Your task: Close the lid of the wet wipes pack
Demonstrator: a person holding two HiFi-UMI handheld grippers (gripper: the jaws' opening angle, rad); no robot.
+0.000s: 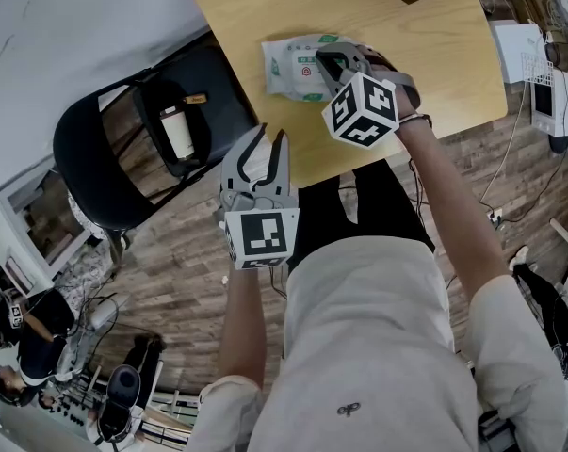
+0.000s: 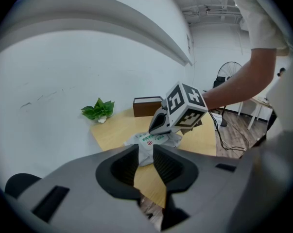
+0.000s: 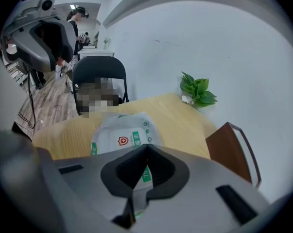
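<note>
A pale wooden counter (image 1: 425,55) stands against a white wall. A small leafy green plant (image 3: 197,92) sits at its far edge by the wall, and a brown box (image 2: 146,106) sits near it along the same edge. A black folding chair (image 1: 95,158) stands on the wood floor (image 1: 170,252) just beside the counter's left edge, with a pale bottle (image 1: 177,132) lying on its seat. A standing fan (image 2: 229,74) is beyond the counter.

The wet wipes pack (image 3: 110,130) bears a red shield sign (image 3: 121,141) (green label print unreadable).

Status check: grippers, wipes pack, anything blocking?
Left gripper open, empty, short of the table. Right gripper shut, tips over the pack. Lid looks down, unconfirmed. Nothing blocking.
</note>
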